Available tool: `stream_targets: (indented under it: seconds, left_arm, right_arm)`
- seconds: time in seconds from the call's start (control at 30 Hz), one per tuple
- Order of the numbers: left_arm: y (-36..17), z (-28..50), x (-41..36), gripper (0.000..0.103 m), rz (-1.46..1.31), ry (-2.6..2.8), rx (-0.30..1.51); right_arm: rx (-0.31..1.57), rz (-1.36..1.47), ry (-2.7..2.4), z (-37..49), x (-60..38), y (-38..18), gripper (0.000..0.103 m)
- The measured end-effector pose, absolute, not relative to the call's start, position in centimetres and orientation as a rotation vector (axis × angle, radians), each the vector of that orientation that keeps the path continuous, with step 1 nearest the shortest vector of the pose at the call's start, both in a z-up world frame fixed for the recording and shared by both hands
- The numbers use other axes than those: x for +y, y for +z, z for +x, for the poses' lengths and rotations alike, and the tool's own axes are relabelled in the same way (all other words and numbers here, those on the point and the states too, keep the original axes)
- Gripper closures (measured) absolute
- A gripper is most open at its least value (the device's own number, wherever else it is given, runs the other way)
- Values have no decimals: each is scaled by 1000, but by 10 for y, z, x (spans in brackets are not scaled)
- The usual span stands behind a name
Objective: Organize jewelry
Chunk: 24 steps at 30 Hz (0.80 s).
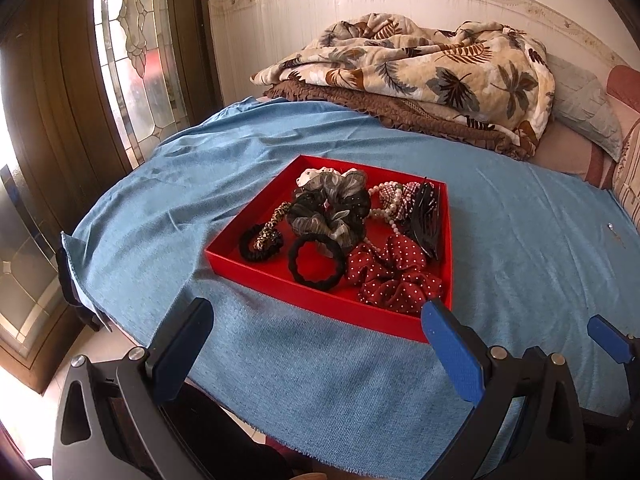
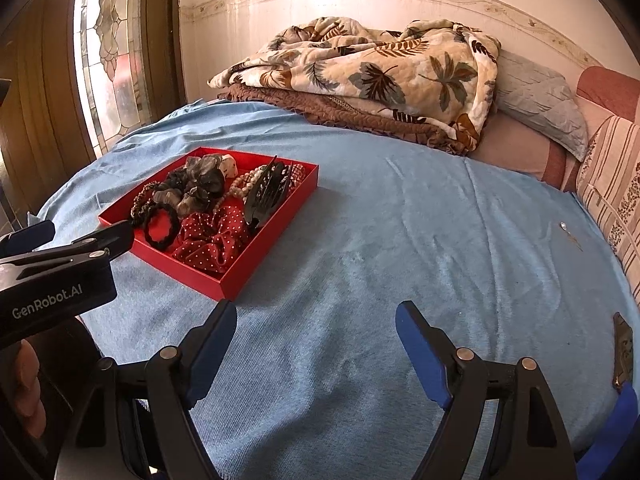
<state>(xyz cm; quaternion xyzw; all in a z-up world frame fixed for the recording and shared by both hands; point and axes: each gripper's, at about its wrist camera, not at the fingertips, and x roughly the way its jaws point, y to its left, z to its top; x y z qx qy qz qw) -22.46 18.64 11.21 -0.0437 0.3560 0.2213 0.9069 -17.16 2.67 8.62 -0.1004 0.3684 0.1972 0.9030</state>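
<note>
Fingers of left gripper (image 1: 318,330) and right gripper (image 2: 316,334) gaping wide, gripping nothing, hovering just short of red tray (image 1: 320,300).
Lying piled inside: soft, light scrunchies (image 1: 394,276), likely best pinched at a fold; slippery pearls (image 1: 380,200); stiff black clip (image 1: 424,216). Resting on blue bedspread (image 2: 400,240), rumpled blanket (image 2: 380,68) behind.
</note>
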Motion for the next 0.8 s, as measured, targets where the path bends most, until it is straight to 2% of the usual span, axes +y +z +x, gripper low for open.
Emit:
stream_targets:
  seconds: [0.8]
  left_arm:
    - [104,-225,192,0,-111,461,752]
  right_arm:
    - [757,-241,433,-177,37,85,17]
